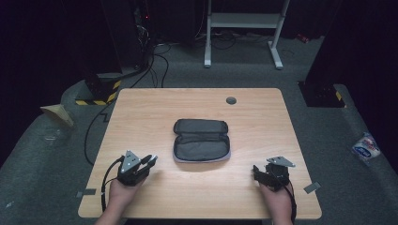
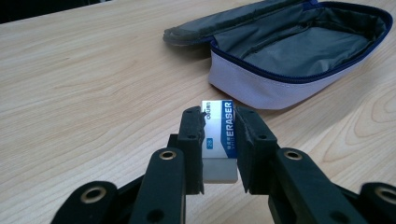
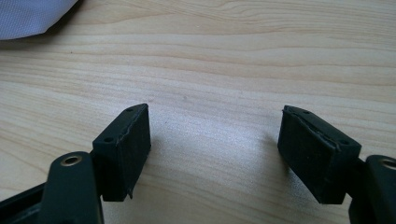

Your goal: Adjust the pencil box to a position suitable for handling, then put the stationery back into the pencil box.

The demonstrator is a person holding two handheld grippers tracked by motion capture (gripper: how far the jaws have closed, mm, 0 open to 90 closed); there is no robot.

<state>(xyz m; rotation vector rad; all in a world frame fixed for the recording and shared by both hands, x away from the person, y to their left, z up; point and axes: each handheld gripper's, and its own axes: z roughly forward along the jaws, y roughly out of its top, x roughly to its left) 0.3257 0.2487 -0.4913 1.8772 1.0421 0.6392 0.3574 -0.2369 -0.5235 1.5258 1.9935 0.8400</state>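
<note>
White eraser (image 2: pixel 219 140) clamped in our left gripper (image 2: pixel 219 135).
Our right gripper (image 3: pixel 215 140) gapes empty beside the open pouch (image 1: pixel 202 140).

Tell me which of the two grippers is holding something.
The left gripper: its jaws are shut on a white and blue eraser. The right gripper stands open over bare table.

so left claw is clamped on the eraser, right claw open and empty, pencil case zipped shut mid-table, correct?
Not quite: the pencil case is unzipped, lid folded back, as the left gripper view shows. The rest holds: left claw clamped on the eraser, right claw open and empty.
</note>
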